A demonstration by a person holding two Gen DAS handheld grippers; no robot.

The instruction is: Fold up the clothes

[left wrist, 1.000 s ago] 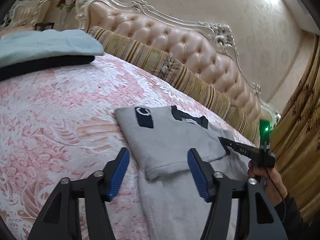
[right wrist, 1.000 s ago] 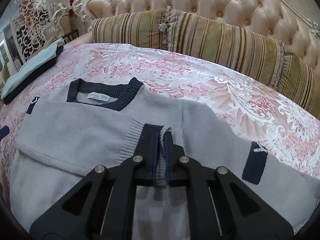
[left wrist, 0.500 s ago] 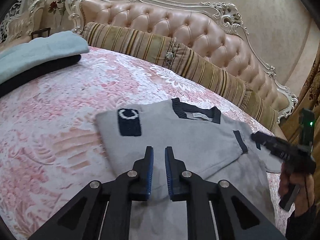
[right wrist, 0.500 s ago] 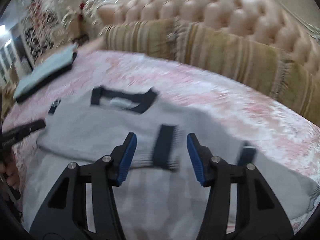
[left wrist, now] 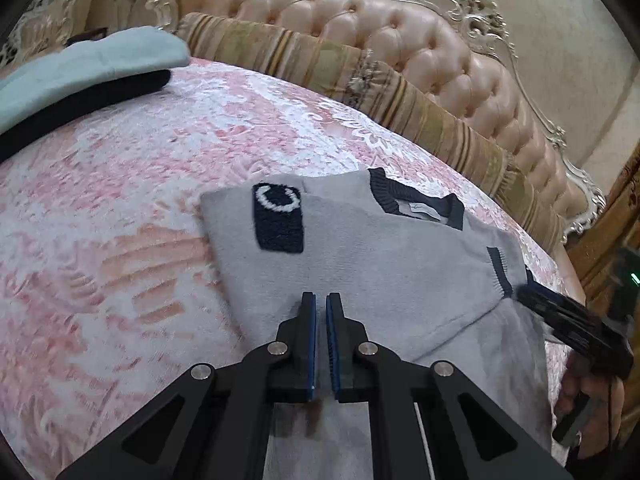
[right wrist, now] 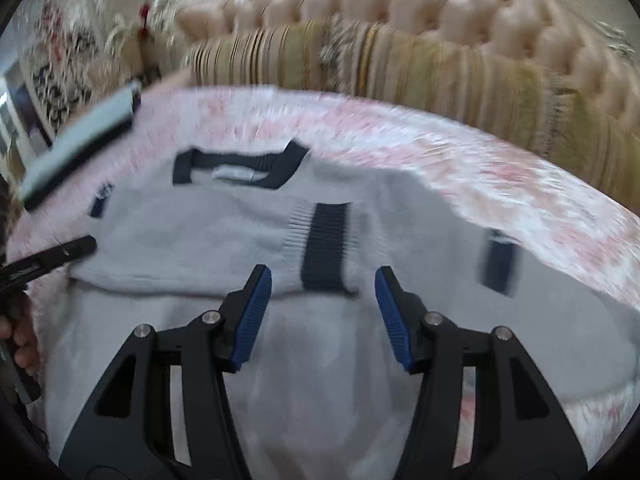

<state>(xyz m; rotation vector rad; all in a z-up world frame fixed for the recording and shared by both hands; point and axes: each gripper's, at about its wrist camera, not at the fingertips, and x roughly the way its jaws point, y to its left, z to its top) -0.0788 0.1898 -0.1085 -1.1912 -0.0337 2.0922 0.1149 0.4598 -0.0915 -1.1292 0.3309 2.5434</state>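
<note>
Pink-and-white brocade covers the bed (left wrist: 132,208) we are working on, with a tufted peach headboard (left wrist: 360,28) and a row of striped bolster cushions (left wrist: 320,64) along its head edge. Toward the far left corner of the bed we see a folded pale blue garment (left wrist: 80,68) stacked on a dark one (left wrist: 92,100).

Our grey sweater (left wrist: 360,256) lies flat on the bedspread, its navy collar (right wrist: 236,164) pointing toward the head edge. One sleeve is folded across the chest, and its ribbed navy cuff (right wrist: 326,252) rests on the body of the sweater. A navy patch with a white ring (left wrist: 278,218) shows on the folded part nearest the left side of the bed; from the right wrist camera another dark patch (right wrist: 498,262) is visible on the opposite sleeve, though the picture is blurred there.

Our left tongs (left wrist: 321,308) sit over the grey knit with the blue pads nearly together, only a thin slit between them; we cannot tell whether any fabric is pinched in it. Our right tongs (right wrist: 323,280) are spread wide, holding nothing, with the navy cuff lying between and just ahead of the tips. A hand (left wrist: 592,396) grips the handle of the right tool at the sweater's right edge.
</note>
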